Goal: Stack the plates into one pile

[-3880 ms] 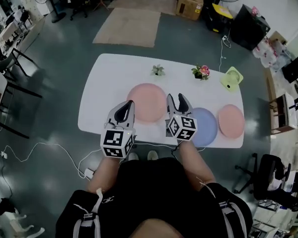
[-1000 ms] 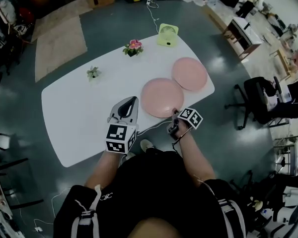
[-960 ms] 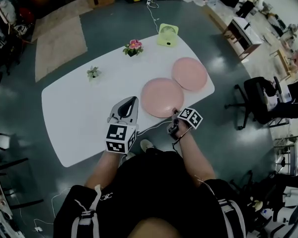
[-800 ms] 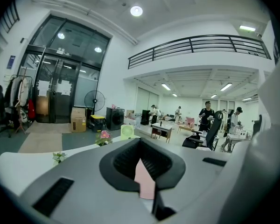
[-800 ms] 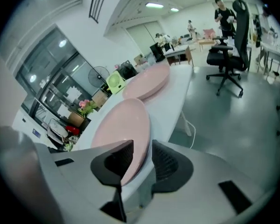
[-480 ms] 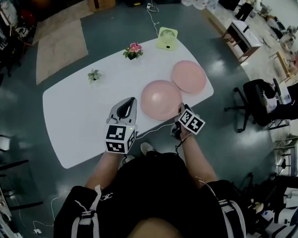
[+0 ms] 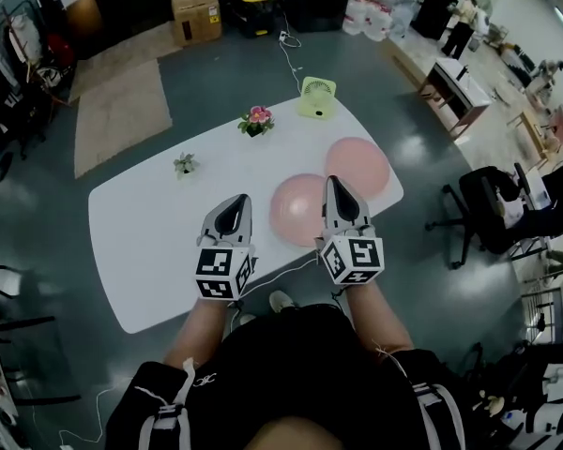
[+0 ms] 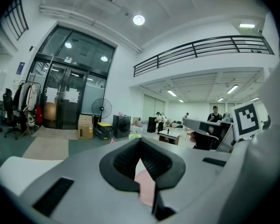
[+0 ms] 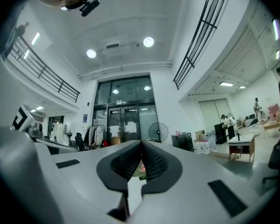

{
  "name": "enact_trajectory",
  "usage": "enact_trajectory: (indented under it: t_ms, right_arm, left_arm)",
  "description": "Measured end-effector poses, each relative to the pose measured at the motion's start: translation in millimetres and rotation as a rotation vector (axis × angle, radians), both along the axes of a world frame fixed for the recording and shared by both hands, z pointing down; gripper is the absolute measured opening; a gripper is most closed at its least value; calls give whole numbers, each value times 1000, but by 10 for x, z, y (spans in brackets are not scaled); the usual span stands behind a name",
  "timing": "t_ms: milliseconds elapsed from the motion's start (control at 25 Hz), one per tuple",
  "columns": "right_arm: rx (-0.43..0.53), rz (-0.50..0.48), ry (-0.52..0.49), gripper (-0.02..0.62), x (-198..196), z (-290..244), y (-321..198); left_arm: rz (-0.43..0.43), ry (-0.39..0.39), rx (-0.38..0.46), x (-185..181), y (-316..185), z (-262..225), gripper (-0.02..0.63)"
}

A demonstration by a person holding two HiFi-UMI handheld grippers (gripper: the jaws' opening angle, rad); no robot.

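White table (image 7: 150, 242) with two pink spots — near pink plate (image 7: 296, 212) and far pink plate (image 7: 361, 162) side by side, not yet one pile. One more lift left, probably. Left gripper (image 7: 235, 201) and right gripper (image 7: 333, 184) pinched closed, holding nothing.

A small green fan (image 7: 316, 97) stands at the white tabletop's (image 7: 150, 223) far edge, with a pot of pink flowers (image 7: 257, 120) near it and a tiny green plant (image 7: 185, 165) further left. A cardboard box (image 7: 195, 6) sits on the floor beyond.
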State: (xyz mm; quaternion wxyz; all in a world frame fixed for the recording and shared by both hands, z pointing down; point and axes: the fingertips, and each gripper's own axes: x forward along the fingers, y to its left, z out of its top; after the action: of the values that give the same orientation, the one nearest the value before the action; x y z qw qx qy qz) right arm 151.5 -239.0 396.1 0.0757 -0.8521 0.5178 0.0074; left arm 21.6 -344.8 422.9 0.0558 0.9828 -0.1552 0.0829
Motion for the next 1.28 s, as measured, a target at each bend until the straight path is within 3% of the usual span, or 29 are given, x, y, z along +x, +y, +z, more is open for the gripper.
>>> enact_trajectory:
  t_ms: [120,400,680,800,960,1120,1280]
  right_arm:
    - [13,-29,-13,12,-167,-60,-76]
    - [-55,-33,-35,12,-421,19,-227]
    - [-62,-33,-58,12,-178,201,-149]
    - [-52,-37,-72,12,226,251,97]
    - [-16,-69,-92,12,1102,336,533]
    - [-30,-156,-64,12,2087,375,1057]
    - [-77,-244,-62,12,2962,191,1432]
  left_arm:
    - [-17,9,2,-125,-99,-29,14]
    - [-33,23,-74,-449,-267,99,12]
    - [-7,16,-73,-157,-104,247,14]
    - [-34,12,-59,182,82,273,14]
    - [-126,15,-36,836,452,347,14]
    - [-248,15,-36,1706,1027,433,13]
    - [-291,1,-70,2574,1647,261,14]
